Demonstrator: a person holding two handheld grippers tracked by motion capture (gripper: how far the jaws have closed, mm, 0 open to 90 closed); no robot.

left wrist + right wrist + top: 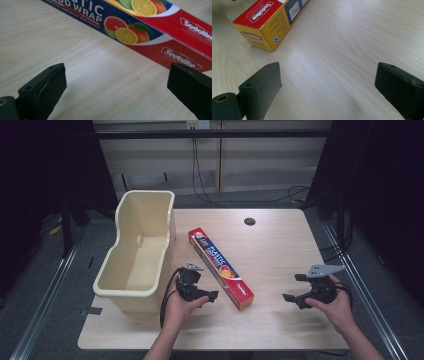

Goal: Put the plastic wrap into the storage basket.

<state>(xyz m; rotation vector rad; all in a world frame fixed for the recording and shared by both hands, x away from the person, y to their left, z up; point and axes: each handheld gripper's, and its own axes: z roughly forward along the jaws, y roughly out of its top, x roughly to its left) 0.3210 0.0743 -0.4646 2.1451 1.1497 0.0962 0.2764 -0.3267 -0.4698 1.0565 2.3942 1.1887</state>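
We hold the left tongs [207, 290] low over the surface [280, 245] with the jaws wide and nothing between them — in the left gripper view bare wood shows in the gap [115, 87]. Just beyond them, to their right, lies the plastic wrap box [221, 268], flat and set at a slant, not touching either jaw. Our right tongs [292, 287] stand well apart on the far side of that box, also spread wide and empty — its yellow end [264, 37] sits ahead of them. Just to the left of the left tongs stands a cream bin [122, 270].
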